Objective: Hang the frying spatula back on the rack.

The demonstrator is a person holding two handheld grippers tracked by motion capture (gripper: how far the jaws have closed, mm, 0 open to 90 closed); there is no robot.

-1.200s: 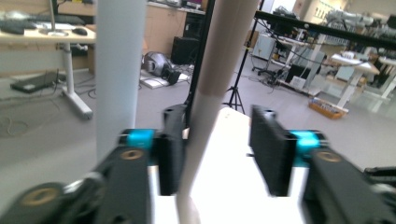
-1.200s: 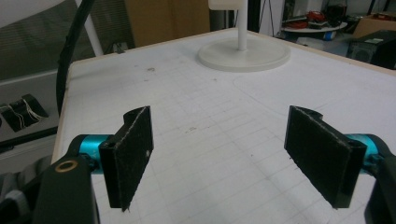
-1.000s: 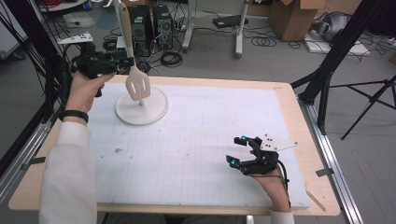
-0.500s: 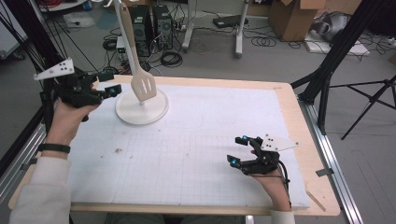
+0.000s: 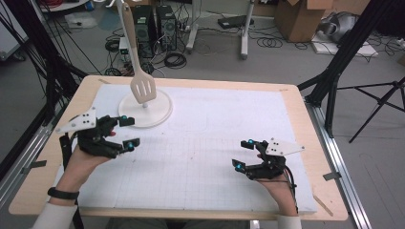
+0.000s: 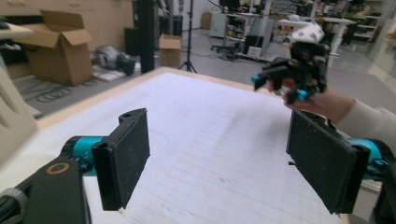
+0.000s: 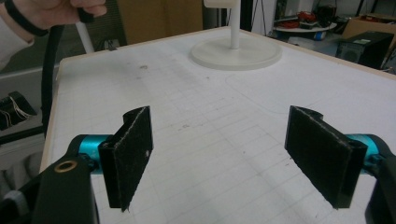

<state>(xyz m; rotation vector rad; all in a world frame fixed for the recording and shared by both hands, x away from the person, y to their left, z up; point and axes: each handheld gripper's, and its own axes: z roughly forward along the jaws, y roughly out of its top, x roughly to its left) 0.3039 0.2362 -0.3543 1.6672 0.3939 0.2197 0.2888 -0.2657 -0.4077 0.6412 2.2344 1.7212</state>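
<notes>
Left claw point(image 5: 126, 131) released, jaws spread wide, nothing between them; in the left gripper view its two flat black pads point(image 6: 125, 156) face each other across bare mat, rough grainy texture, teal fittings behind them; it sits at the left side of the surface point(image 5: 305, 119), just beside the round base point(image 5: 160, 112), apart from it as far as I can tell; grey three-cornered plate on top.

Right claw point(image 5: 242, 153) also released, jaws wide apart, holding nothing; in the right gripper view its pads point(image 7: 133, 154) frame empty gridded mat; it sits low over the right front part of the mat, well apart from the left one; held by the right hand point(image 5: 279, 191), cable trailing back along the wrist.

Spatula point(image 5: 143, 88) stands upright over the round base at the far left of the mat; slotted pale blade at the bottom, long pale handle rising up; both look cream-coloured, smooth, plastic-like; whether the blade touches the short post of the base cannot tell. Base is a flat disc with a thin central post point(image 7: 235, 28).

Mat point(image 5: 215, 157) is white with a fine printed grid, a few dark specks; surface under it is light wood with rounded corners; left hand point(image 5: 81, 167) wears a dark wristband.
</notes>
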